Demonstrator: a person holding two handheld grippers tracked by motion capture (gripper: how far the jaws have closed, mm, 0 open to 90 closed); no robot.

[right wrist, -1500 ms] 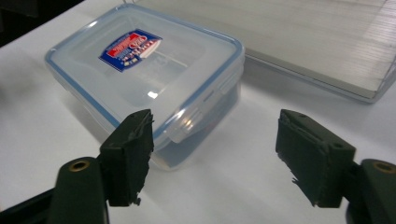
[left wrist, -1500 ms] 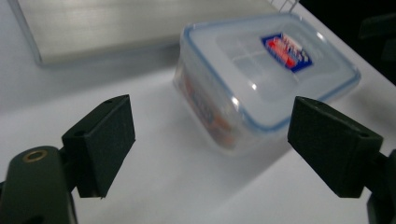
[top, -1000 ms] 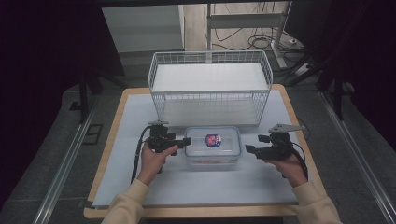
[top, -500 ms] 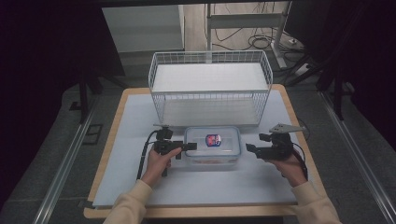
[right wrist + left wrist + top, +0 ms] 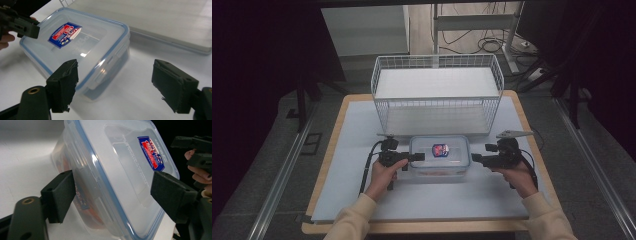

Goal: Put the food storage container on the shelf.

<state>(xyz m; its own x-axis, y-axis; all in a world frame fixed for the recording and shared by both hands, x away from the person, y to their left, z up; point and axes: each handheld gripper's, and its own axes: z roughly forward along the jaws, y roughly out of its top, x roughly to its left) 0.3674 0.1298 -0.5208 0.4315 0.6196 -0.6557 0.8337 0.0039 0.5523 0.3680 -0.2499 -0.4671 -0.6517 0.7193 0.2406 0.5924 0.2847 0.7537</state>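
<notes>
A clear lidded container [image 5: 439, 156] with a blue rim and a red-and-blue label [image 5: 64, 33] rests on the white mat, something orange inside. My left gripper [image 5: 416, 157] is rolled on its side at the container's left end. Its jaws have just been closing, with the lid's rim [image 5: 100, 182] between them. One pad [image 5: 62, 195] lies against the side latch, and the other pad [image 5: 172, 192] stands off above the lid. My right gripper [image 5: 476, 159] is open just off the container's right end [image 5: 110, 65], with nothing between its fingers.
A white wire basket [image 5: 437, 92] stands directly behind the container, taking up the far middle of the mat. The mat [image 5: 357, 130] lies on a wooden table whose front edge [image 5: 412, 227] runs under the person's forearms. Cables trail from both grippers.
The left gripper slid right from beside the container until its jaws straddle the left end of the lid. The right gripper and the container stayed put.
</notes>
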